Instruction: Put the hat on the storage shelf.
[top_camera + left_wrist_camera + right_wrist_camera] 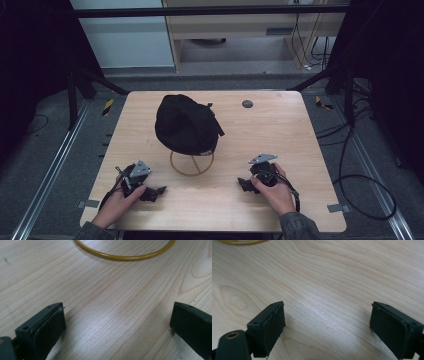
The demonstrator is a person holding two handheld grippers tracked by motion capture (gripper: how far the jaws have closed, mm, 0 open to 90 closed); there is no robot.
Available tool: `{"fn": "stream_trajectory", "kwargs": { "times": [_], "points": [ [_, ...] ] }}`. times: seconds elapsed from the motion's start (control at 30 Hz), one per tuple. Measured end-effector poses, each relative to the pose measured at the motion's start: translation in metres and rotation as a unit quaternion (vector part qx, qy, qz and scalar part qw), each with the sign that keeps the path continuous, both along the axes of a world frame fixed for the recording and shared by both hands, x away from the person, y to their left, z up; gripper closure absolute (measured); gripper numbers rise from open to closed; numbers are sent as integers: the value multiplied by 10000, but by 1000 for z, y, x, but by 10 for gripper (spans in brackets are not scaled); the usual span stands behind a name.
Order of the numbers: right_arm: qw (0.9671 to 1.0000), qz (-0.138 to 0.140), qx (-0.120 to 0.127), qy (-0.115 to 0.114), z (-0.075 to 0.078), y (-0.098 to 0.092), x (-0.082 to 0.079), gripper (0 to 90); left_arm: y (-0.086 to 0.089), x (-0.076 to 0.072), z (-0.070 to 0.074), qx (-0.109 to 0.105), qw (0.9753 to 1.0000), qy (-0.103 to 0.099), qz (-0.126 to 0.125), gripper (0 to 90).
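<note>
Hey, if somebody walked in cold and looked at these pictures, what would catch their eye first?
Most striking is the black cap perched on a yellow ring stand in the middle of the wooden table. Next, the two hand-held grippers near the table's front edge, the left gripper and right gripper, flanking the stand, both with jaws wide open over bare wood.

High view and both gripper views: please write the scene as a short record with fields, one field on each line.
surface: wooden table
main object: black cap on a stand with a yellow ring base
left gripper: open, low at the table, holds nothing
right gripper: open, low at the table, holds nothing
other: small dark disc near the far edge
</note>
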State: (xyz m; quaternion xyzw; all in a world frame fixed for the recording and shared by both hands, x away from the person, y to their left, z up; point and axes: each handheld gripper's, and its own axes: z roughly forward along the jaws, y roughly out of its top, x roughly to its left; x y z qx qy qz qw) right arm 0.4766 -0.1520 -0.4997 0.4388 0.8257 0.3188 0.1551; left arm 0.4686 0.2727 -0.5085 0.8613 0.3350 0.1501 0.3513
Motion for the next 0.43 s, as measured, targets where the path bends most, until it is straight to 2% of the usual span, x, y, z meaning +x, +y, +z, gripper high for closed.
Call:
{"fn": "stream_trajectory", "kwargs": {
  "times": [0.03,0.07,0.17,0.23,0.43],
  "points": [
    [10000,0,0,0,0,0,0,118,0,0,0,0,10000,0,0,0],
    [9999,-88,22,-133,-4,1,1,104,0,0,0,1,10000,0,0,0],
    [9994,-187,4,-305,-7,2,3,75,0,0,0,0,10000,1,-1,0],
    [9984,-253,122,-488,-12,2,3,50,0,1,0,0,10000,3,-24,0],
    [9985,-257,127,-475,-12,2,4,41,0,1,0,-12,10000,14,-23,0]
  ]
}}
